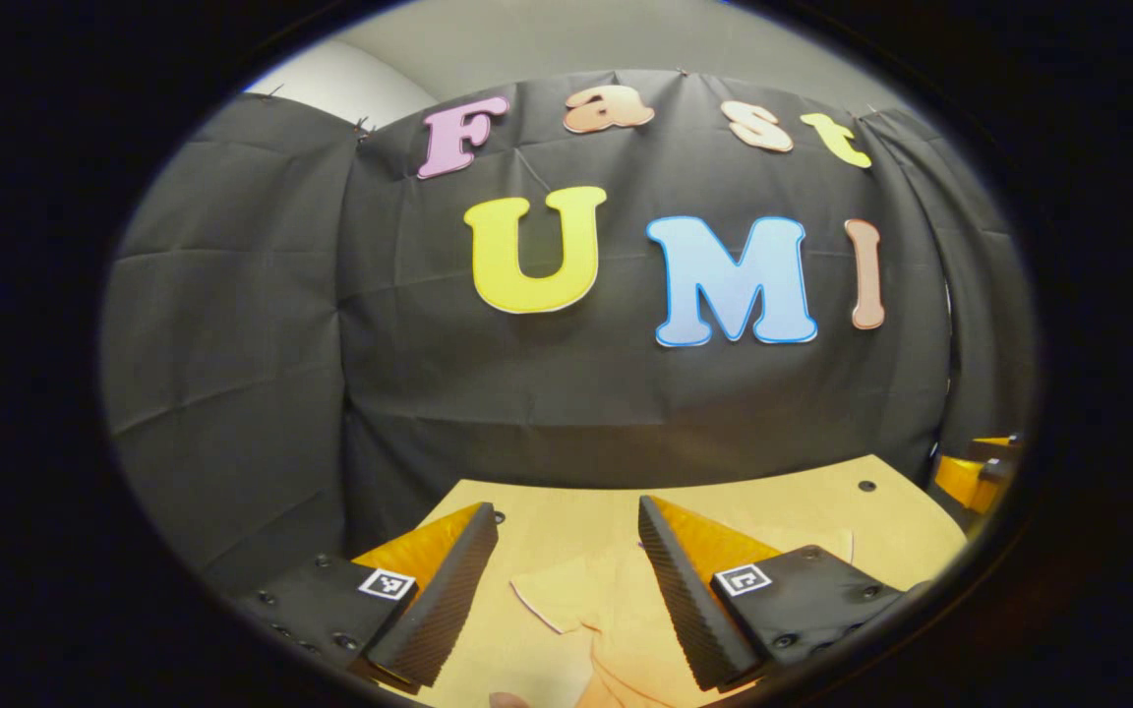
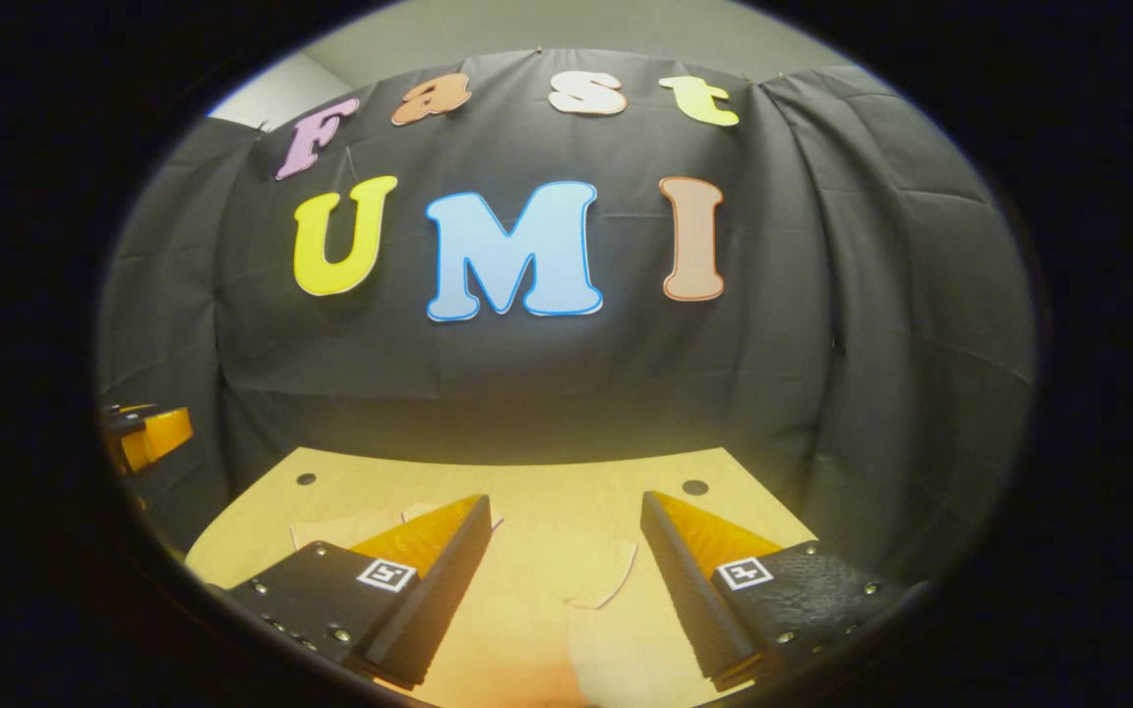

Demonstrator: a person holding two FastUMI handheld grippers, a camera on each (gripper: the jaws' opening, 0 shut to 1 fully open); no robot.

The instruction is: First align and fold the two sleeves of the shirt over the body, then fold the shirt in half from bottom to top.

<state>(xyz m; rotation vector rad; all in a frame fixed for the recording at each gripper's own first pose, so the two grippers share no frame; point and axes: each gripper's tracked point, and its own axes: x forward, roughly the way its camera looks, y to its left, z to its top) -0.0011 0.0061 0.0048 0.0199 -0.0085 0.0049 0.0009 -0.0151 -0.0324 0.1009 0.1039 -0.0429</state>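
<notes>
Both hand-held grippers wide open above a pale shirt on the bench.

In the left gripper view, the left hand-held gripper (image 1: 566, 551) holds its two fingers spread well apart with nothing between them; the shirt (image 1: 616, 610) lies flat on the light wooden bench (image 1: 822, 501) just below and ahead of the fingers, one sleeve end (image 1: 547, 595) showing in the gap between them. The other hand-held gripper shows at the far right edge of that view, beside the bench. In the right gripper view, the right hand-held gripper (image 2: 566, 546) is likewise spread open and grips nothing; the shirt (image 2: 547, 600) lies under and ahead of it, a sleeve (image 2: 601, 580) between the fingers and more cloth (image 2: 340, 529) past the left finger. The black booth wall (image 2: 527, 374) stands behind the bench.
</notes>
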